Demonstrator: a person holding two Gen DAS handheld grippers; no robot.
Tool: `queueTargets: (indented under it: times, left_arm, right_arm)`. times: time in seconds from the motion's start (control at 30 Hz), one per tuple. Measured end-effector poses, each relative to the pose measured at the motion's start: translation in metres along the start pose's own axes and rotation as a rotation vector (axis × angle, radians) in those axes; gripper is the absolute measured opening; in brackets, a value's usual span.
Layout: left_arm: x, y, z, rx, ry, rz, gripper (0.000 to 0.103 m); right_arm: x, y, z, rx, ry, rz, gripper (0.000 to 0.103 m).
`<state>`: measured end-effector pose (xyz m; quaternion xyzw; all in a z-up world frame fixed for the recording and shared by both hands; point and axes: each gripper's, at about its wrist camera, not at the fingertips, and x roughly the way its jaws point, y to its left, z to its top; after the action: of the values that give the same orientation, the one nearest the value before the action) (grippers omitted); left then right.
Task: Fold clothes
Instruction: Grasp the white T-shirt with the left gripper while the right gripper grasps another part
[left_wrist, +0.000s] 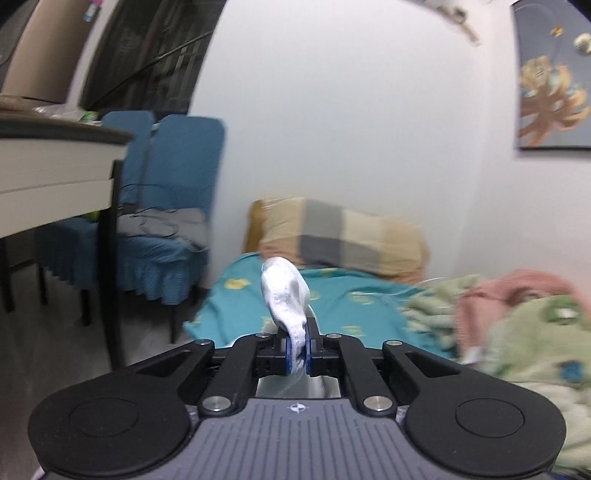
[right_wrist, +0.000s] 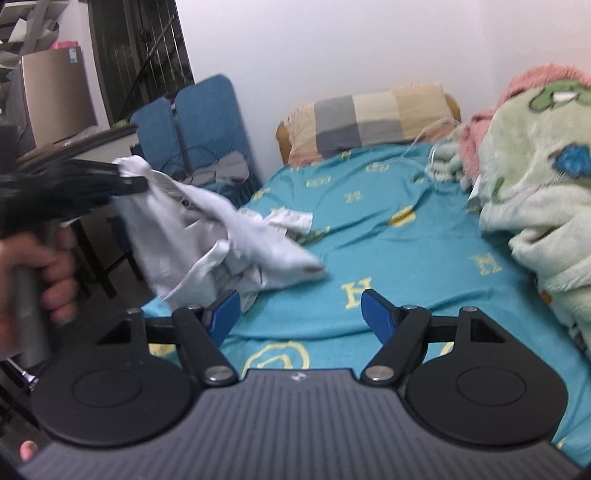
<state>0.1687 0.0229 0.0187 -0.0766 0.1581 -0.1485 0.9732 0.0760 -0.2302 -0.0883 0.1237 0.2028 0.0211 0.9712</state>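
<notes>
Partly blurred: left hand-held gripper (left_wrist: 298, 349) pinching white garment (left_wrist: 284, 291).

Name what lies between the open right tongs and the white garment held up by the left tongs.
In the right wrist view, only bare teal bedsheet lies between the right tongs and the white garment; nothing else sits there.

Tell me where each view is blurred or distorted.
Left wrist view: motion blur smears the blanket and pillow; the left gripper stays sharp on the white garment. Right wrist view: the hand is smeared; fisheye bends the wall edges; the right gripper is crisp.
</notes>
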Motion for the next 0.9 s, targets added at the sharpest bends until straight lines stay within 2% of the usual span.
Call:
queueTargets:
  times: [0.1, 0.13, 0.23, 0.3, 0.4, 0.57, 0.8, 0.9]
  left_arm:
    - [-0.046, -0.005, 0.002, -0.007, 0.01, -0.051, 0.005]
    - [-0.059, -0.005, -0.001, -0.003, 0.012, -0.057, 0.005]
    - [-0.086, 0.001, -0.014, -0.003, 0.048, -0.052, 0.005]
    - [-0.091, 0.006, -0.018, -0.018, 0.076, -0.037, 0.005]
    - [-0.093, 0.017, -0.018, -0.069, 0.082, -0.034, 0.005]
    - [-0.094, 0.036, -0.016, -0.141, 0.066, -0.055, 0.005]
    - [-0.085, 0.062, -0.018, -0.214, 0.064, -0.049, 0.006]
    - [-0.08, 0.072, -0.019, -0.238, 0.06, -0.041, 0.006]
  right_arm:
    - [-0.006, 0.002, 0.001, -0.009, -0.029, -0.004, 0.072]
    - [-0.01, 0.005, 0.001, -0.019, -0.035, -0.001, 0.063]
    - [-0.021, 0.013, -0.001, -0.046, -0.044, 0.023, 0.047]
    - [-0.028, 0.02, -0.004, -0.057, -0.04, 0.066, 0.044]
    - [-0.031, 0.034, -0.006, -0.062, -0.016, 0.155, 0.044]
    - [0.003, 0.058, -0.007, 0.02, 0.116, 0.234, 0.044]
    - [0.083, 0.09, -0.029, 0.04, 0.197, 0.14, 0.045]
    - [0.11, 0.088, -0.032, 0.125, 0.201, 0.113, 0.048]
